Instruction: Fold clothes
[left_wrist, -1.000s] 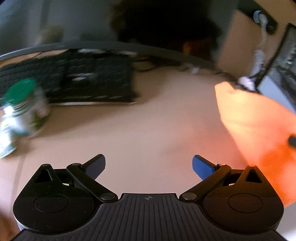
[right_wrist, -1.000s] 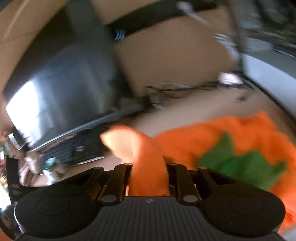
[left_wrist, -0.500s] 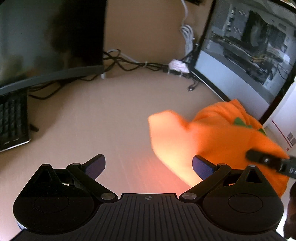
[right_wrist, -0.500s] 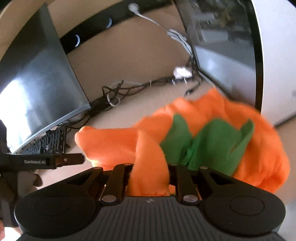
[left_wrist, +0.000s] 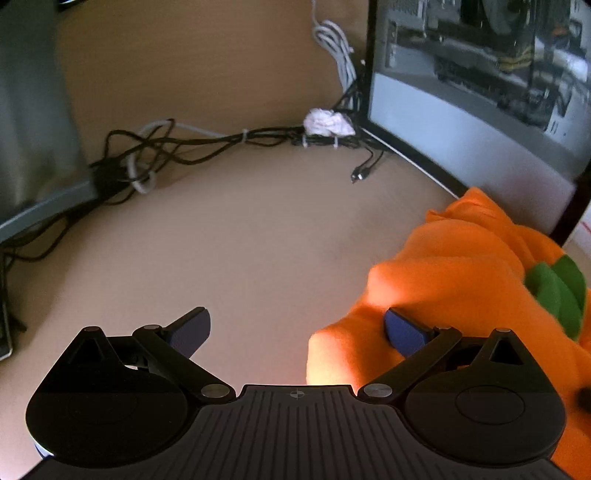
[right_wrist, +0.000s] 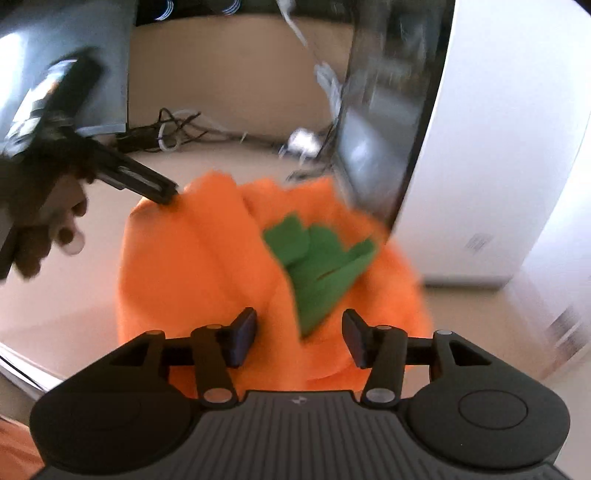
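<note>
1. Orange fleece garment (right_wrist: 207, 266), soft and lumpy, with a green felt leaf-shaped collar (right_wrist: 317, 266), lies bunched on the smooth beige desk (left_wrist: 240, 240) beside a glass-sided PC case (left_wrist: 480, 92).
2. Right gripper (right_wrist: 299, 338): jaws have just been opening, now apart; fleece lies between the pads, not pinched.
3. Left gripper (left_wrist: 295, 328): jaws wide, empty; the garment's edge reaches its right pad.
4. Tangled black and white cables (left_wrist: 207, 144) run along the wall.
</note>
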